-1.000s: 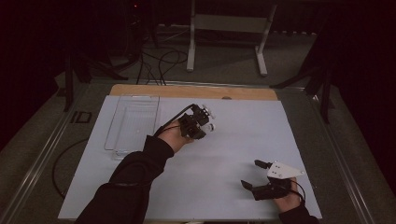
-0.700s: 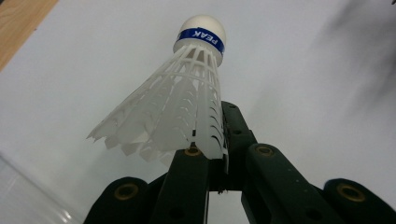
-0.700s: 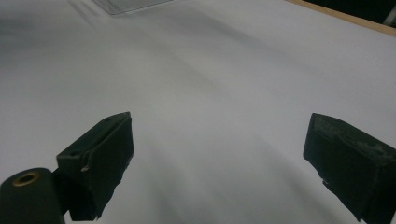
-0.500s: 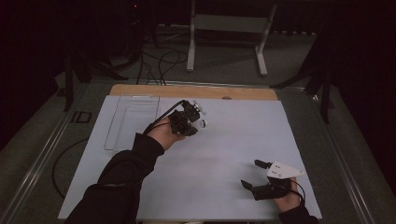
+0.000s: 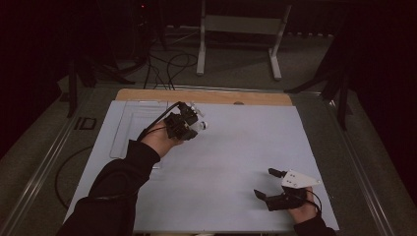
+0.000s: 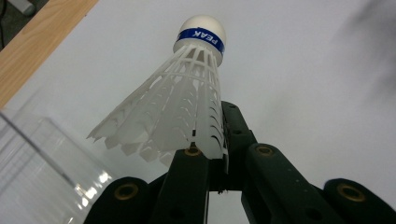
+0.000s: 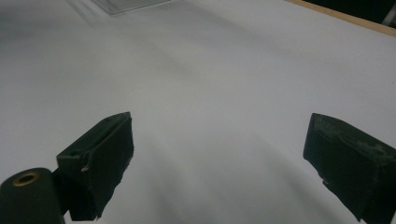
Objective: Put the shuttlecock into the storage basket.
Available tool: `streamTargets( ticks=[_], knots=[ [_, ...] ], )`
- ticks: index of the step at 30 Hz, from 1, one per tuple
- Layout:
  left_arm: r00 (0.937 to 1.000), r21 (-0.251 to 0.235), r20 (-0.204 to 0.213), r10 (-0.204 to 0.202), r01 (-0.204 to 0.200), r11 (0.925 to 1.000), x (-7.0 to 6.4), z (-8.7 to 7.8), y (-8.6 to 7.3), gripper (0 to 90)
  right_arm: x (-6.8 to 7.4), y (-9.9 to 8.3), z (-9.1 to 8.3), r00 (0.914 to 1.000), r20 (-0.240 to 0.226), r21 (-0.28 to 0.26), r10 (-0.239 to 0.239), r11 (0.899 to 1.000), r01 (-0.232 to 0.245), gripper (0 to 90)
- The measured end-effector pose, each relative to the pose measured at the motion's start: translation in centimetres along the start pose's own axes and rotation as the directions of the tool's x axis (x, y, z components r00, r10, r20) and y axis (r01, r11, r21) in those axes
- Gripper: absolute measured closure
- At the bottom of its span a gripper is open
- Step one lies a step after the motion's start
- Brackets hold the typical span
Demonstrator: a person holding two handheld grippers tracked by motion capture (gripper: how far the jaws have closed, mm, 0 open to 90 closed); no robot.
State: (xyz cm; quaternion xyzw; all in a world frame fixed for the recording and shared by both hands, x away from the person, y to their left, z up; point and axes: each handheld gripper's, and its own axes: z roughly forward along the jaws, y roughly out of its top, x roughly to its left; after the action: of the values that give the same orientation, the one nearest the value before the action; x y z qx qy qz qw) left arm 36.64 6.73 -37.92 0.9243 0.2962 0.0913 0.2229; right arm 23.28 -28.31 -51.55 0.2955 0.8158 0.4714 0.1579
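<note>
- The high view is looking dim and grainy, the room around the pale table [image 5: 236, 162] sinking into near-black.
- Glare is catching the clear plastic tray [image 6: 42, 177], soft and out of focus at the near left.
- The shuttlecock [image 6: 180, 100] is showing sharp and evenly lit.
- Faint blurred shadows are crossing the far tabletop in the right gripper view.
</note>
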Motion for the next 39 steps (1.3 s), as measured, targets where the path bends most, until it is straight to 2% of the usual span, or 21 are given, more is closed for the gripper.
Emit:
streamTargets(
  ticks=[6,20,25,33,39],
  knots=[
    [0.9998,0.003,-0.016,-0.007,0.007,1.0,0.6,-0.8,-0.7,90.0,0.0,0.0,-0.1,1.0,0.002,0.0,-0.002,1.0,0.002,8.5],
    [0.9975,-0.005,-0.048,-0.051,0.051,0.9987,2.5,-2.9,-2.6,90.0,0.1,0.1,0.0,1.0,0.005,0.002,-0.003,1.0,0.003,8.5],
    [0.9962,-0.003,-0.063,-0.061,0.06,0.9982,3.2,-3.6,-3.3,90.0,0.1,0.1,0.0,1.0,0.004,0.001,-0.003,1.0,0.003,8.5],
    [0.9922,-0.033,-0.076,-0.099,0.097,0.9948,4.5,-4.8,-4.3,90.0,0.1,0.1,0.0,1.0,0.006,0.004,-0.003,1.0,0.003,8.5],
    [0.9897,-0.025,-0.092,-0.109,0.107,0.9939,5.1,-5.2,-5.2,90.0,0.1,0.1,0.0,1.0,0.006,0.004,-0.004,1.0,0.004,8.5]
  ],
)
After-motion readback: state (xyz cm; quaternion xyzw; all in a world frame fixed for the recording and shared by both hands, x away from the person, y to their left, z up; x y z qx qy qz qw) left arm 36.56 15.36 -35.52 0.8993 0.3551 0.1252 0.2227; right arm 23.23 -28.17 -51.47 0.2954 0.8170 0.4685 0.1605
